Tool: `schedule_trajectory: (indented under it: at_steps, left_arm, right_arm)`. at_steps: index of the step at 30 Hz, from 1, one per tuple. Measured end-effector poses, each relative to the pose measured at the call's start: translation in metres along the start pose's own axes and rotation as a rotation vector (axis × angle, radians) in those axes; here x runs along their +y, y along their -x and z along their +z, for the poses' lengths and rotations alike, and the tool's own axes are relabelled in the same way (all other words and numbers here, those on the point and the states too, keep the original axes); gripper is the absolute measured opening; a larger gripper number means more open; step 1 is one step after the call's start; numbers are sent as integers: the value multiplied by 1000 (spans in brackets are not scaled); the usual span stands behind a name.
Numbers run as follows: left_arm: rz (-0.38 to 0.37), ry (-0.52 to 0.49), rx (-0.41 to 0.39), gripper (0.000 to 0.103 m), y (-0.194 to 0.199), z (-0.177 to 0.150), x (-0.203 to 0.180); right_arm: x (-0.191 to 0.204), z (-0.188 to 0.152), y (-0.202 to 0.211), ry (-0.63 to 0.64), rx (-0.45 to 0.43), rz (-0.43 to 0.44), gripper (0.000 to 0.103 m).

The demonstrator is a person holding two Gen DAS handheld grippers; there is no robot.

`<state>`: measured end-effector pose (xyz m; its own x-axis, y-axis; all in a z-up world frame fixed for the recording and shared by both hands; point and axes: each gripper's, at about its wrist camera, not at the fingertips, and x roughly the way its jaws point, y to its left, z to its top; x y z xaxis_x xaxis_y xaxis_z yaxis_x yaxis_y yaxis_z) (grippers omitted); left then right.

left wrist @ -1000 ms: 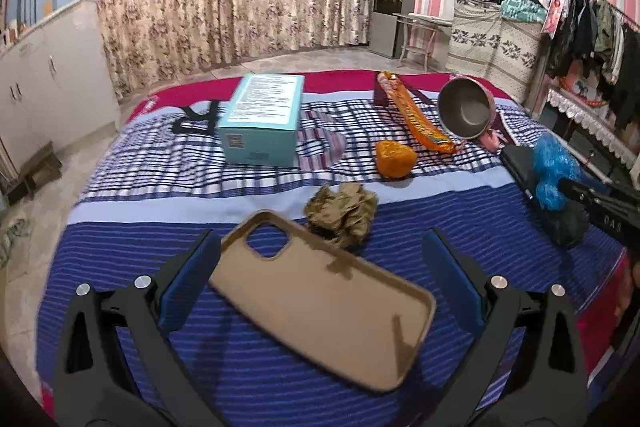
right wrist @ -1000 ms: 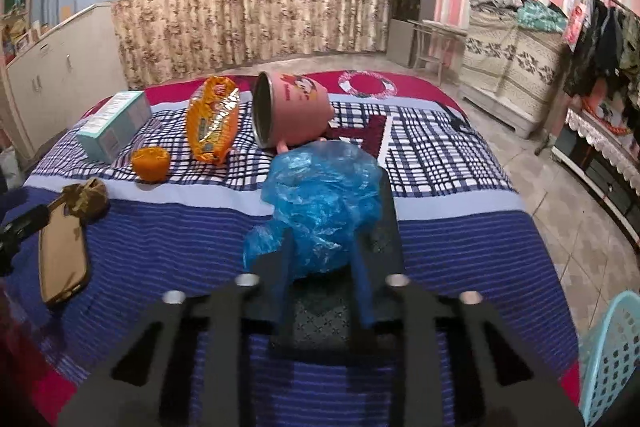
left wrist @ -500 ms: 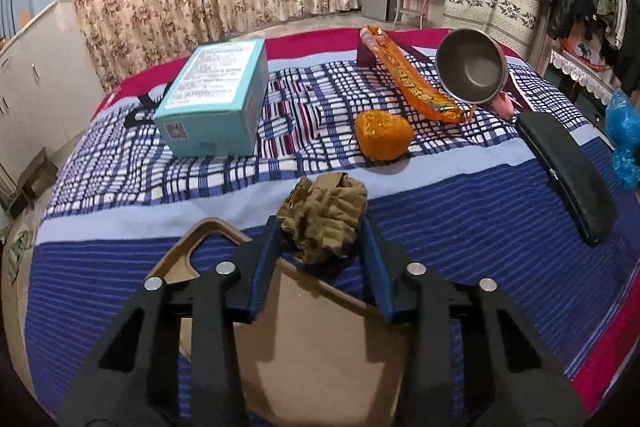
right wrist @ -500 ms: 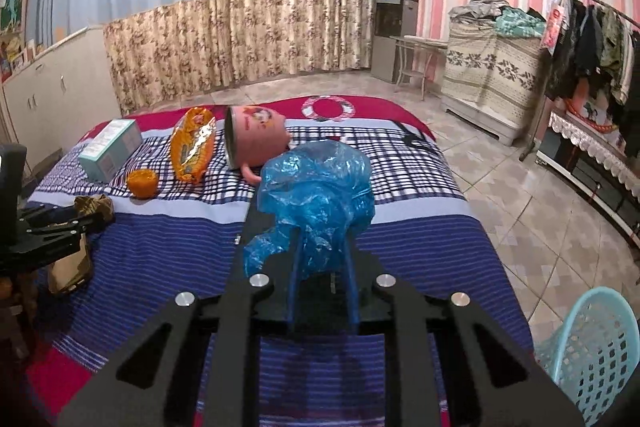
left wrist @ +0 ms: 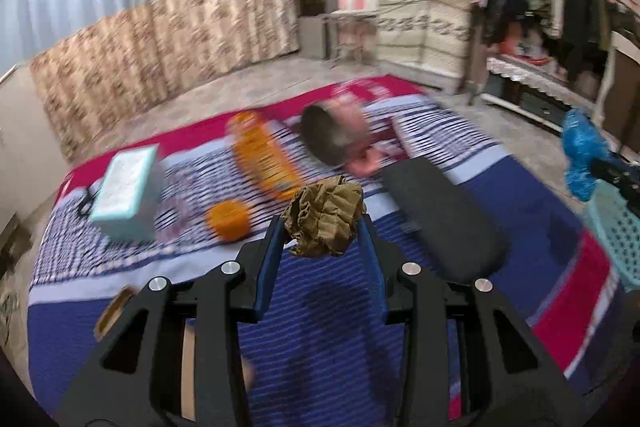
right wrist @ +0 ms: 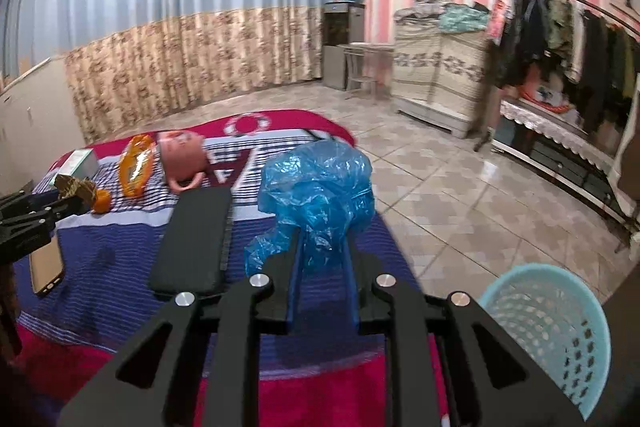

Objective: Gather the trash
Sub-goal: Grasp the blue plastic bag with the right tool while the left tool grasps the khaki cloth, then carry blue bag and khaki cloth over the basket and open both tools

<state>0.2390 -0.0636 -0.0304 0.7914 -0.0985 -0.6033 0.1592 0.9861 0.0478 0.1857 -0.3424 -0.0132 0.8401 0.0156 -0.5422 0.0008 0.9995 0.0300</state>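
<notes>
Clutter on bed (right wrist: 120, 247): one black pad (right wrist: 192, 239), one pink mug (right wrist: 182, 157), one orange snack bag (right wrist: 137, 165), one orange ball (right wrist: 102, 201), one teal box (left wrist: 126, 187), one phone case (right wrist: 46, 265). Left gripper (left wrist: 320, 231), wide open a second ago, now clamps crumpled brown paper (left wrist: 324, 221), lifted. Right gripper (right wrist: 322, 239) still pinches blue plastic bag (right wrist: 316, 187). One teal basket (right wrist: 548, 331), lower right.
</notes>
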Motion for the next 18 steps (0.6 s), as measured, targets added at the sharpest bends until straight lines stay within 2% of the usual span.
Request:
schedule_trajectory:
  at_steps: [6, 14, 18]
  left_arm:
    - [-119, -36, -35, 37, -5, 21, -75]
    - [-238, -135, -71, 37, -6, 41, -173]
    - [-296, -176, -80, 37, -5, 50, -218]
  right_arm:
    - [-46, -7, 11, -65, 1, -68, 19]
    - [-102, -18, 31, -121, 1, -237, 19]
    - [-133, -24, 40, -175, -1, -286, 19]
